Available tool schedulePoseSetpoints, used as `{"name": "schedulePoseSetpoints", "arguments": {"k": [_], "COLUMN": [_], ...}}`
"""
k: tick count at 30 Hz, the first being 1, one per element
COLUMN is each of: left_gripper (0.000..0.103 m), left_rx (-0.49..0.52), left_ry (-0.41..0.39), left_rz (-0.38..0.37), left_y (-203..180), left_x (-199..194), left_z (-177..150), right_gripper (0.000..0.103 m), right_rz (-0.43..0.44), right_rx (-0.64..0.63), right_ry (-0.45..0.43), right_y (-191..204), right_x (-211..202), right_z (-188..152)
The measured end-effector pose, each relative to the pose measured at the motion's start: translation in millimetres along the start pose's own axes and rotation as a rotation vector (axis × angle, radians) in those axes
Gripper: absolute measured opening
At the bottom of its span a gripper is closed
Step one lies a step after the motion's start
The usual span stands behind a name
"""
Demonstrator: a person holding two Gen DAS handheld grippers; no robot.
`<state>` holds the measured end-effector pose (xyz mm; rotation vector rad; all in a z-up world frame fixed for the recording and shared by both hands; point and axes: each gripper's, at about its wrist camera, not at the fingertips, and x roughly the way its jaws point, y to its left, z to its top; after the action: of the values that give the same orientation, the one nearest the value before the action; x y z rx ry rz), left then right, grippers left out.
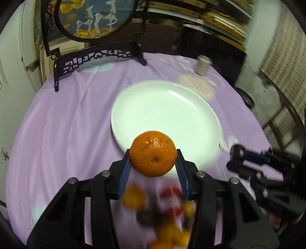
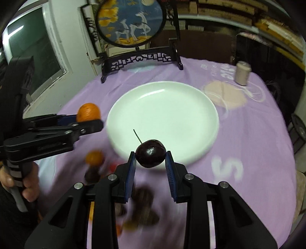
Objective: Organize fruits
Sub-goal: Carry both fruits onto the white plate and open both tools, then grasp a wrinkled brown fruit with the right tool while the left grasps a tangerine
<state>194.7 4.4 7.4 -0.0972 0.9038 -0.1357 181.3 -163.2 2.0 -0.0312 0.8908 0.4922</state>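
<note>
Left tool [image 1: 153,155] clamped on orange [image 1: 153,153], right tool [image 2: 151,156] on dark stemmed fruit [image 2: 150,153], probably cherry. Carry level, release low over plate [image 2: 172,107].

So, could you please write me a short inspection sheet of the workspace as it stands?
Surface: round table under a lilac cloth with pale print.
Job's things: white plate, nothing on it; orange in the left gripper; dark cherry with stem in the right gripper; blurred pile of fruit near the table's front edge.
Clutter: beige jar; round deer picture on a black stand.
Grippers: both held near the plate's front rim, fingers shut on fruit.
Cables: nothing seen.
Surroundings: window, stacked shelves, chair.
</note>
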Motion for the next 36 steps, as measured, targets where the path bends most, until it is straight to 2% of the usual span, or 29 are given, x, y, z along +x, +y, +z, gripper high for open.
{"name": "schedulePoseSetpoints", "arguments": {"k": [5, 9, 11, 12, 13, 14, 17, 18, 20, 22, 24, 27, 29, 32, 36], "left_gripper": [0.046, 0.046, 0.049, 0.054, 0.066, 0.071, 0.075, 0.077, 0.088, 0.092, 0.097, 0.097, 0.097, 0.097, 0.097], "left_rx": [-0.064, -0.105, -0.108, -0.105, -0.106, -0.109, -0.087, -0.079, -0.058, -0.033, -0.023, -0.021, -0.007, 0.014, 0.009], "left_ry": [0.073, 0.098, 0.099, 0.104, 0.095, 0.057, -0.014, -0.043, -0.083, -0.115, -0.139, -0.128, -0.109, -0.081, -0.057], "left_rz": [-0.005, -0.039, -0.06, -0.073, -0.082, -0.082, -0.068, -0.062, -0.045, -0.018, -0.016, -0.008, 0.004, 0.044, 0.039], "left_y": [17, 25, 28, 28, 27, 28, 23, 21, 17, 13, 11, 11, 12, 15, 21], "left_x": [74, 101, 107, 107, 103, 92, 55, 36, 4, -22, -42, -56, -60, -65, -70], "left_z": [60, 72, 73, 73, 72, 72, 65, 57, 37, 10, -24, -73, -98, -126, -146], "right_gripper": [0.031, 0.032, 0.034, 0.045, 0.052, 0.052, 0.052, 0.055, 0.056, 0.057, 0.057, 0.058, 0.058, 0.058, 0.058], "right_rz": [-0.079, -0.081, -0.104, -0.117, -0.131, -0.146, -0.157, -0.145, -0.083, -0.026, -0.005, -0.03, -0.066, -0.088, -0.143], "right_rx": [0.027, 0.042, 0.022, 0.02, 0.02, 0.022, 0.02, 0.035, 0.064, 0.062, 0.055, 0.06, 0.088, 0.108, 0.102], "right_ry": [0.087, 0.128, 0.144, 0.149, 0.138, 0.118, 0.096, 0.09, 0.067, 0.058, 0.046, 0.033, 0.028, 0.051, 0.059], "right_y": [-30, -43, -44, -43, -43, -42, -36, -33, -27, -16, -3, 8, 9, 8, 9], "right_x": [82, 121, 129, 130, 127, 120, 87, 71, 39, 13, -10, -30, -37, -41, -35], "right_z": [57, 76, 81, 81, 79, 77, 65, 57, 33, -2, -45, -90, -106, -119, -128]}}
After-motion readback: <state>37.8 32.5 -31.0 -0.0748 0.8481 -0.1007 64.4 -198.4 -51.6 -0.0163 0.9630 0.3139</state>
